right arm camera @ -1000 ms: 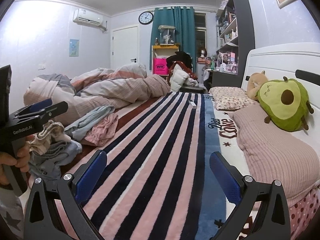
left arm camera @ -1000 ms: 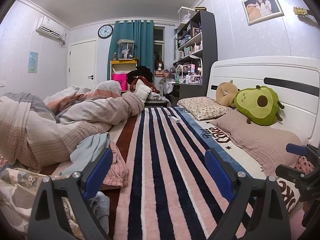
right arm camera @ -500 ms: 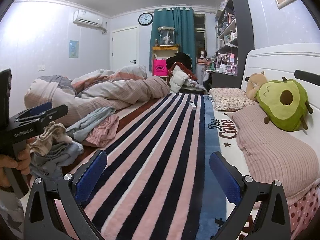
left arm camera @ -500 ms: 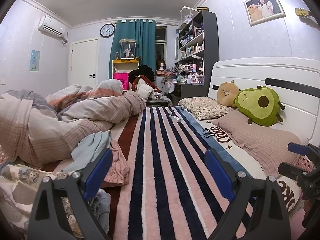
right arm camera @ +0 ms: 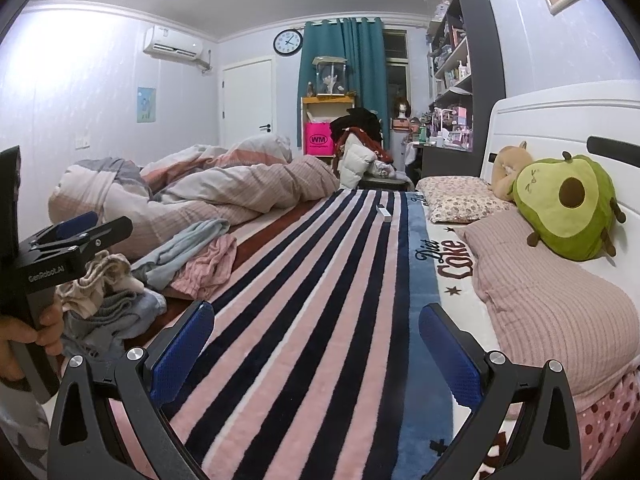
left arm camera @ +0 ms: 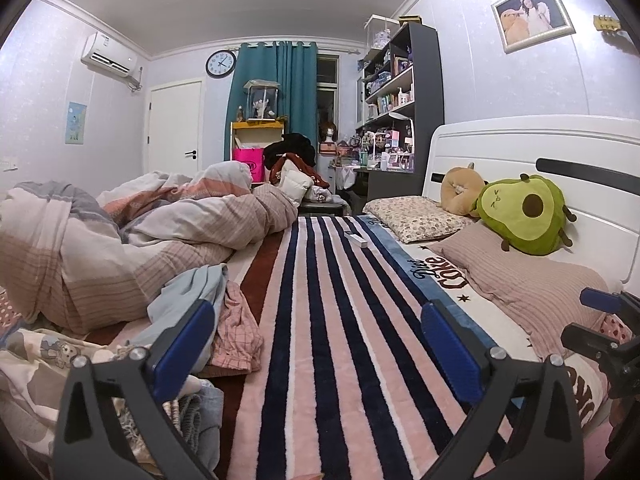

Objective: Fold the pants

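Note:
A heap of loose clothes lies on the left side of the bed: a light blue garment (left arm camera: 188, 292) over a pink checked one (left arm camera: 236, 328), with grey and cream pieces (right arm camera: 108, 296) nearer me. I cannot tell which of them are the pants. My left gripper (left arm camera: 316, 344) is open and empty, above the striped blanket (left arm camera: 332, 340) just right of the heap. My right gripper (right arm camera: 316, 344) is open and empty over the same blanket (right arm camera: 304, 300). The left gripper also shows at the left edge of the right wrist view (right arm camera: 76, 228).
A crumpled duvet (left arm camera: 120, 240) fills the far left of the bed. Pillows (left arm camera: 532, 280), an avocado plush (left arm camera: 524, 216) and a white headboard (left arm camera: 520, 148) line the right side. A small white remote (left arm camera: 356, 239) lies on the blanket further off.
Both views have shifted only slightly; the left gripper has drifted a little. Both grippers stay open and empty.

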Demonstrator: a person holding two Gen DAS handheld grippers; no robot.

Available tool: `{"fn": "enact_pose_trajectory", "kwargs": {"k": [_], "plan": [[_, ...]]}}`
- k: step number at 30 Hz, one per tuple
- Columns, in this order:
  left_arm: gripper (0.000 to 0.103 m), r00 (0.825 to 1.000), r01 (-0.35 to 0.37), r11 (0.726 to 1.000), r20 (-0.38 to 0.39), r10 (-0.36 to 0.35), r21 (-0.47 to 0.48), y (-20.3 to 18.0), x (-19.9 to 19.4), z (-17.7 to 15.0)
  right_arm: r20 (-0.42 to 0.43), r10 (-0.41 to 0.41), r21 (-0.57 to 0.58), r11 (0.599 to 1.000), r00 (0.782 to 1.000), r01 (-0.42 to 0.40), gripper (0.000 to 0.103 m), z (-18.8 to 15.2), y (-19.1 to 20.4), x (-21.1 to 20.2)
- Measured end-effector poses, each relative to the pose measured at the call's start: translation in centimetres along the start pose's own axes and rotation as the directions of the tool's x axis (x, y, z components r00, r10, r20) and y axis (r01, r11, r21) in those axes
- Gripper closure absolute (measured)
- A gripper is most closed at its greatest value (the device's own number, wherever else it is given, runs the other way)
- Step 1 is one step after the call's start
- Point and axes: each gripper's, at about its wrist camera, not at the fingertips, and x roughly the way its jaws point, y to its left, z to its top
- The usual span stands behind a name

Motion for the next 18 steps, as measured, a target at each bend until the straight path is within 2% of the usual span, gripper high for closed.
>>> {"fn": "enact_pose_trajectory", "kwargs": {"k": [18], "plan": [[0.001,1.000,0.005,1.000,-0.001,-0.005,0.007,-0.39,0.05,0.06,0.008,-0.004,0.015,1.000,1.000,0.004,0.001,0.42,0.17,-0.27]]}}
